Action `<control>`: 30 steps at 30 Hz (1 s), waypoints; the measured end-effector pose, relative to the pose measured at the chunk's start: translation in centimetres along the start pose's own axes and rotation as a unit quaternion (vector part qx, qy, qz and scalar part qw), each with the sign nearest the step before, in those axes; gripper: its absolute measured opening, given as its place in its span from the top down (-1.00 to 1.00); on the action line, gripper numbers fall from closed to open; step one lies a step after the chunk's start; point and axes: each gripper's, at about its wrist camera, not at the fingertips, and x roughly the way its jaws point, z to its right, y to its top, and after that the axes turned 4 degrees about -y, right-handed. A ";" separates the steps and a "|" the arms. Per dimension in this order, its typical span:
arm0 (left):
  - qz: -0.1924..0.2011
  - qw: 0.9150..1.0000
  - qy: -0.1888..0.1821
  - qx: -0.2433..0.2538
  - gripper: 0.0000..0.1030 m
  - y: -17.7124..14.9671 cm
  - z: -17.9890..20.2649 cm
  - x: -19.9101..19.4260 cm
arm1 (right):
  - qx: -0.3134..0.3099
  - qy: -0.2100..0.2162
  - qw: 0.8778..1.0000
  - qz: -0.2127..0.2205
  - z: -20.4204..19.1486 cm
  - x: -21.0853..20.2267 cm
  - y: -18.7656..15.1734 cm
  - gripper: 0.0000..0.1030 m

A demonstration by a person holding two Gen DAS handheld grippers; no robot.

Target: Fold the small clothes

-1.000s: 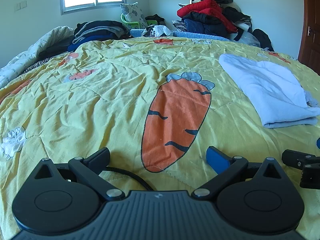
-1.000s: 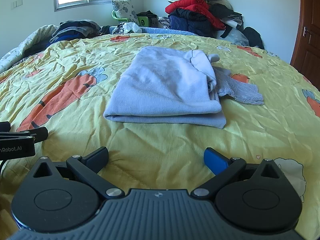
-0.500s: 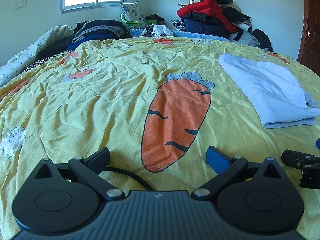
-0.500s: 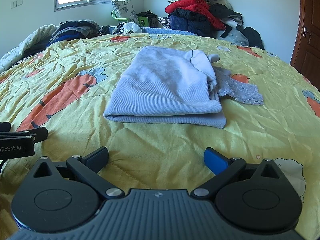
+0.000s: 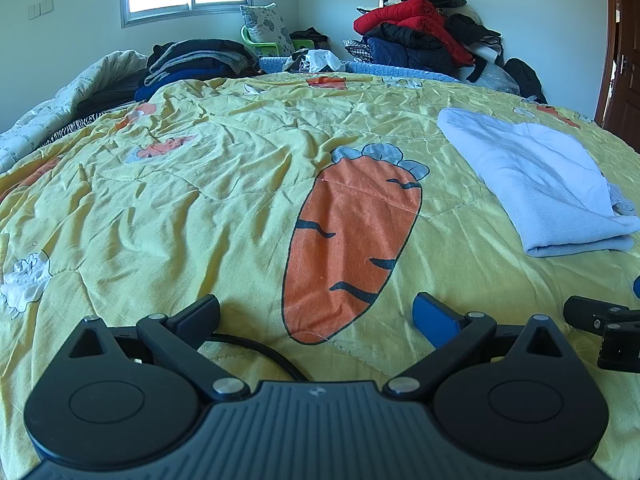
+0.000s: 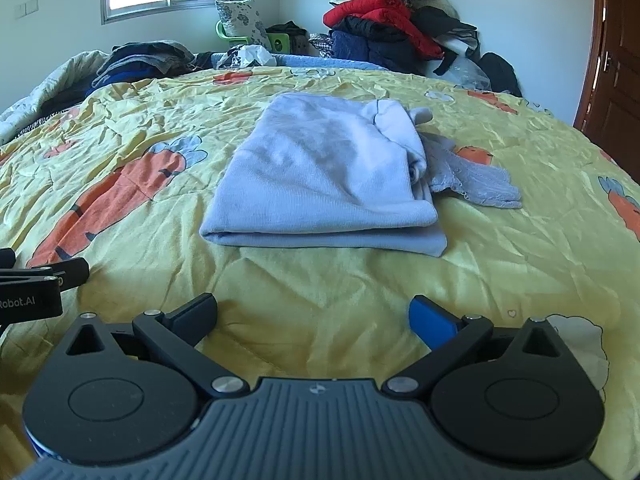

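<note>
A wrinkled yellow quilt printed with orange carrots (image 6: pixel 360 280) is spread across both views. A folded pale blue knit garment (image 6: pixel 324 176) is seen lying on it at twelve o'clock from the right gripper (image 6: pixel 314 318) and at two o'clock from the left gripper (image 5: pixel 316 318). Both grippers are held wide apart, with nothing grasped, low over the quilt.

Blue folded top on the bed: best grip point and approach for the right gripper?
Probably the near right corner of the blue top, where the stacked layers end in open edges. Come in low from the near side with the right gripper, open and facing it, one finger sliding under the layers. The left edge is a closed fold, harder to pinch.
</note>
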 end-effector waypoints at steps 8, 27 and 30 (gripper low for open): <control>0.000 1.000 -0.001 -0.001 -1.00 0.1 -0.1 0.0 | 0.001 0.001 1.000 0.000 0.0 0.0 0.0 -1.00; -0.008 0.999 -0.031 0.013 -1.00 0.0 -0.4 -0.3 | -0.003 0.010 1.000 0.003 -0.1 0.2 0.1 -1.00; -0.008 0.999 -0.030 0.013 -1.00 0.1 -0.4 -0.3 | -0.003 0.010 1.000 0.003 -0.1 0.2 0.1 -1.00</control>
